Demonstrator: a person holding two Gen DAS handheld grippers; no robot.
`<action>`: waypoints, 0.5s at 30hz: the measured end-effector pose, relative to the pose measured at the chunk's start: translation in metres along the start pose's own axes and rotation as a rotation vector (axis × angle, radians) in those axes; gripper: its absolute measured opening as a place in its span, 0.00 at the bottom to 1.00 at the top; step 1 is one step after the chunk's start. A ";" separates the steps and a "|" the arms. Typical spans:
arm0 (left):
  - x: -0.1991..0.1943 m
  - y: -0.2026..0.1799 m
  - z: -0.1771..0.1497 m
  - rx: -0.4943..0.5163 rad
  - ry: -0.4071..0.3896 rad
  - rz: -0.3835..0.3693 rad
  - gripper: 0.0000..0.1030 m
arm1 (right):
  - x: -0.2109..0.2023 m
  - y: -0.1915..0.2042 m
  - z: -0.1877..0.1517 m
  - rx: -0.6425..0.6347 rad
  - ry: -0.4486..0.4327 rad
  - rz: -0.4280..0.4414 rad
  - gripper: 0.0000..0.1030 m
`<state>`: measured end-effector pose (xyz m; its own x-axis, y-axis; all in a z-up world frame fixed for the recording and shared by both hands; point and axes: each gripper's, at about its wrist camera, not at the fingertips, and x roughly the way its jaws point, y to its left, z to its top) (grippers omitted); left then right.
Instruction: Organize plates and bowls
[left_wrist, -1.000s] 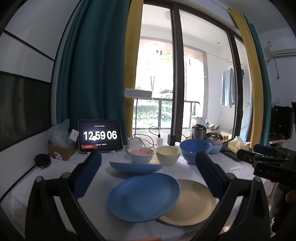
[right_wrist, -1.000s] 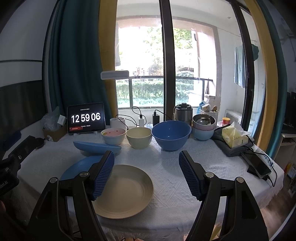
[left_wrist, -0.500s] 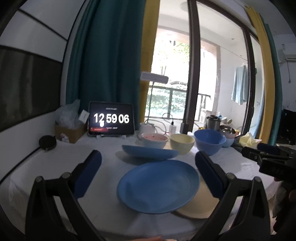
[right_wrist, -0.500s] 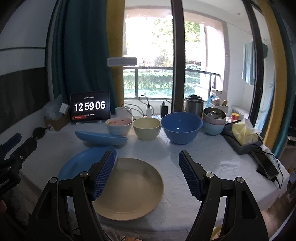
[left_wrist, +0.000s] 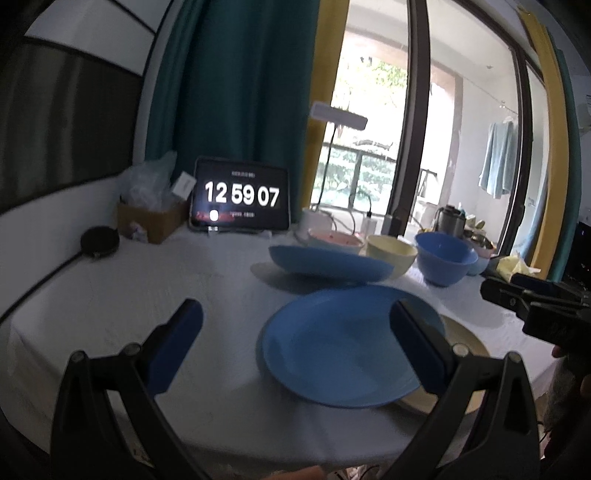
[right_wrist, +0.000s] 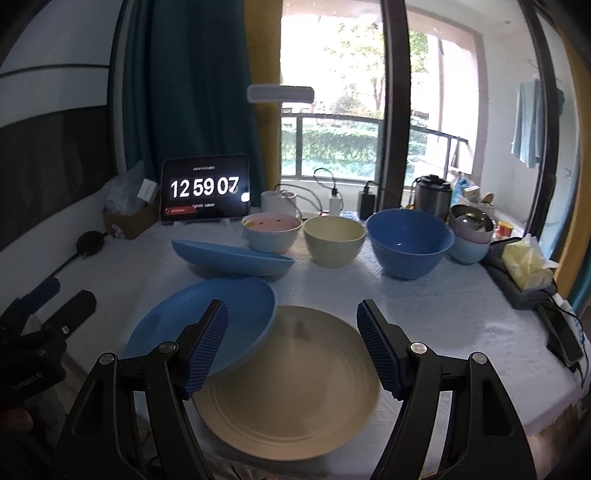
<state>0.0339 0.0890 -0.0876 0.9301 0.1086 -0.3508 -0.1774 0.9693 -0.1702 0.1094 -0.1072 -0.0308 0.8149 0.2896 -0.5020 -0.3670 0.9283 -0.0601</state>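
Plates and bowls sit on a white-clothed table (right_wrist: 424, 306) by a window. Nearest the right gripper (right_wrist: 291, 347) lies a cream plate (right_wrist: 291, 391), flat on the cloth. A blue plate (right_wrist: 207, 317) rests with its right edge lapped over the cream plate's left rim, so it sits tilted. Behind these, a blue oval dish (right_wrist: 232, 258) stands alone. Farther back runs a row of bowls: a pink bowl (right_wrist: 271, 232), a cream bowl (right_wrist: 334, 240) just beside it, and a big blue bowl (right_wrist: 410, 242) to the right. At the row's right end, small bowls (right_wrist: 471, 236) are stacked.

The right gripper hovers over the cream plate with its jaws spread wide and nothing between them. The left gripper (left_wrist: 295, 343) is likewise wide open and empty, low over the table's near left side; in its view the blue plate (left_wrist: 351, 347) lies ahead, partly behind the right finger. The left wrist view is blurred.

A tablet (right_wrist: 205, 194) showing 12 59 07 stands at the back left, near a cardboard box (right_wrist: 129, 218) and a black puck (right_wrist: 88, 243). A tissue pack (right_wrist: 526, 266) and a phone (right_wrist: 563, 336) lie at the right edge.
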 end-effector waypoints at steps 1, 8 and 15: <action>0.003 -0.001 -0.001 -0.002 0.011 0.002 0.99 | 0.004 0.002 -0.001 -0.002 0.007 0.005 0.73; 0.031 0.006 -0.011 -0.039 0.084 0.003 0.98 | 0.026 0.005 -0.007 0.001 0.047 0.025 0.73; 0.056 0.009 -0.018 -0.065 0.166 -0.011 0.98 | 0.046 0.004 -0.012 0.016 0.076 0.040 0.73</action>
<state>0.0781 0.1001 -0.1258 0.8670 0.0550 -0.4952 -0.1930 0.9534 -0.2319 0.1400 -0.0929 -0.0642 0.7630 0.3087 -0.5679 -0.3912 0.9199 -0.0256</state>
